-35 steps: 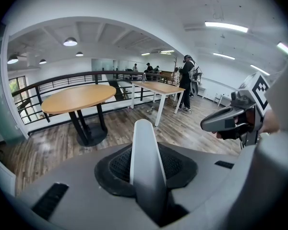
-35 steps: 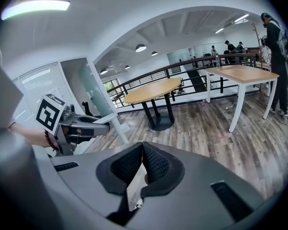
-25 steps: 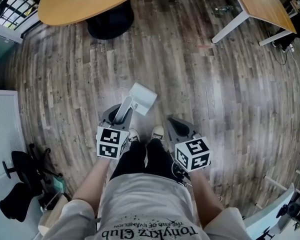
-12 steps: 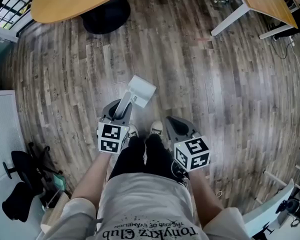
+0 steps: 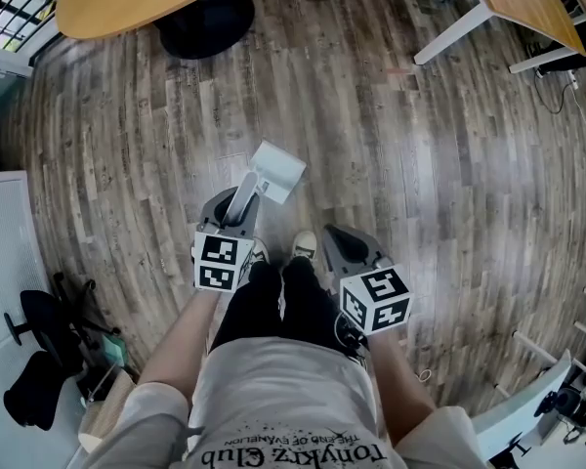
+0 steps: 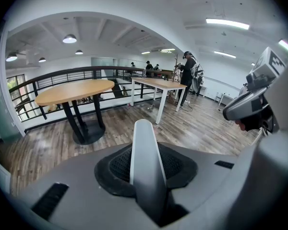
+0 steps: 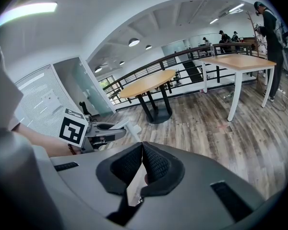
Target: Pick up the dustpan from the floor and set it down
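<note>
White dustpan (image 5: 276, 171): lifted clear of the wooden floor (image 5: 439, 174), just ahead of my shoes, with the pan end pointing away from me and its handle (image 6: 144, 166) running back between my left jaws.
Left hand-held gripper (image 5: 236, 213): narrowed about halfway, pads clamped on the handle from both sides.
Right hand-held gripper (image 5: 346, 246): jaws together with nothing in them, apart from the dustpan.
Step in hand, as I judge it: setting the dustpan down.
Doing it well: I should lower it slowly, let the pan's flat base meet the floor first, and loosen my grip only once it rests.
</note>
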Action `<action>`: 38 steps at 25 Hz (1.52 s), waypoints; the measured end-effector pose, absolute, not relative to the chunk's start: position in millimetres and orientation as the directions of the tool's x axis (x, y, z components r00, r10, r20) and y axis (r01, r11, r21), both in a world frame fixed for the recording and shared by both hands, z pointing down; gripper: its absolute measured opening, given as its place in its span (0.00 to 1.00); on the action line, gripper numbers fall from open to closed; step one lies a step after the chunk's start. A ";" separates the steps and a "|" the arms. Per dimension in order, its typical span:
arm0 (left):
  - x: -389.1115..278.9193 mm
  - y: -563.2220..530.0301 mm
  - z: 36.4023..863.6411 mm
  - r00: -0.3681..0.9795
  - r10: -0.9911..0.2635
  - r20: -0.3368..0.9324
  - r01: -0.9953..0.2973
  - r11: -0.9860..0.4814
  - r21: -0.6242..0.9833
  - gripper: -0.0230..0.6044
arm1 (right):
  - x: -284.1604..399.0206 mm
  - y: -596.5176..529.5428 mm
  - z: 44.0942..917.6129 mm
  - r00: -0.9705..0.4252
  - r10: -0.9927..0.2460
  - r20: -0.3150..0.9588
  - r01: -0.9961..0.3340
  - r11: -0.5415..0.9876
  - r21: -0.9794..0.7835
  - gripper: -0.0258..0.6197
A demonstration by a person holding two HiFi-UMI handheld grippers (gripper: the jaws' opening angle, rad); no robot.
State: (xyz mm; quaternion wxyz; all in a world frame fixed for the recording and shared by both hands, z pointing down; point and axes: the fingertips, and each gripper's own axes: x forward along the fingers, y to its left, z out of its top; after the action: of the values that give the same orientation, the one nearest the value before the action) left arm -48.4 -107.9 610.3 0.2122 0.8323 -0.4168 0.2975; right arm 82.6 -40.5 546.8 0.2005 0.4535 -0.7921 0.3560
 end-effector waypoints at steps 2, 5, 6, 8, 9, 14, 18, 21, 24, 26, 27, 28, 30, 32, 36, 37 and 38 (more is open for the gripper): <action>-47.6 -107.8 612.7 0.474 -0.567 0.673 -0.821 -0.560 0.107 0.23 | 84.7 -40.0 548.5 -0.506 -0.574 0.644 -0.863 0.331 -0.382 0.08; -46.3 -109.4 614.5 0.473 -0.569 0.673 -0.824 -0.557 0.108 0.23 | 87.0 -40.4 550.3 -0.505 -0.570 0.648 -0.863 0.330 -0.382 0.08; -46.1 -109.7 615.4 0.473 -0.569 0.673 -0.824 -0.556 0.109 0.23 | 87.4 -40.3 550.9 -0.504 -0.569 0.650 -0.864 0.329 -0.382 0.08; -46.3 -109.8 617.5 0.474 -0.569 0.672 -0.824 -0.556 0.110 0.23 | 87.4 -39.9 551.8 -0.504 -0.567 0.652 -0.864 0.328 -0.382 0.08; -46.6 -109.6 618.7 0.475 -0.569 0.672 -0.823 -0.557 0.110 0.23 | 87.3 -39.6 552.4 -0.504 -0.565 0.653 -0.864 0.327 -0.383 0.08; -47.9 -107.7 624.3 0.482 -0.567 0.668 -0.822 -0.556 0.121 0.23 | 87.8 -39.5 554.8 -0.505 -0.561 0.656 -0.863 0.327 -0.385 0.08; -49.9 -105.8 627.7 0.483 -0.562 0.672 -0.821 -0.557 0.124 0.23 | 86.5 -42.2 554.7 -0.507 -0.560 0.655 -0.862 0.328 -0.387 0.08; -51.7 -103.1 630.0 0.479 -0.558 0.678 -0.820 -0.559 0.119 0.23 | 85.2 -43.6 554.2 -0.509 -0.563 0.651 -0.860 0.330 -0.388 0.08; -54.2 -98.9 632.2 0.473 -0.549 0.689 -0.820 -0.560 0.118 0.23 | 84.1 -44.7 554.5 -0.511 -0.564 0.649 -0.860 0.331 -0.389 0.08; -57.0 -95.4 634.7 0.465 -0.540 0.701 -0.823 -0.555 0.119 0.23 | 83.0 -45.7 554.3 -0.512 -0.563 0.649 -0.859 0.333 -0.389 0.08; -58.4 -92.8 637.0 0.461 -0.533 0.709 -0.825 -0.552 0.122 0.23 | 82.5 -46.1 554.0 -0.513 -0.563 0.648 -0.859 0.334 -0.389 0.08; -59.6 -90.3 639.2 0.458 -0.527 0.716 -0.827 -0.549 0.125 0.23 | 81.9 -46.4 553.5 -0.514 -0.564 0.647 -0.858 0.335 -0.389 0.08; -62.0 -87.1 640.9 0.453 -0.519 0.725 -0.828 -0.546 0.126 0.23 | 80.2 -47.3 552.4 -0.516 -0.565 0.643 -0.856 0.339 -0.389 0.08; -63.5 -86.5 639.8 0.450 -0.518 0.728 -0.829 -0.545 0.124 0.23 | 78.0 -48.5 551.2 -0.519 -0.566 0.640 -0.855 0.343 -0.389 0.08; -69.0 -81.7 642.2 0.440 -0.504 0.743 -0.829 -0.546 0.120 0.23 | 72.7 -48.0 549.5 -0.524 -0.566 0.636 -0.852 0.350 -0.390 0.08; -69.6 -81.3 642.0 0.439 -0.501 0.746 -0.828 -0.548 0.119 0.23 | 71.5 -47.5 549.4 -0.525 -0.566 0.635 -0.851 0.352 -0.390 0.08; -69.9 -80.9 641.8 0.438 -0.498 0.748 -0.827 -0.549 0.118 0.23 | 70.6 -46.6 549.1 -0.526 -0.567 0.634 -0.850 0.353 -0.390 0.08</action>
State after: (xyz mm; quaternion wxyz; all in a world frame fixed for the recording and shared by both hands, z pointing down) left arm -69.9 -80.9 641.8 0.2429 0.8124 -0.4079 0.3387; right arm 70.6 -46.6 549.1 0.1996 0.4440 -0.7980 0.3554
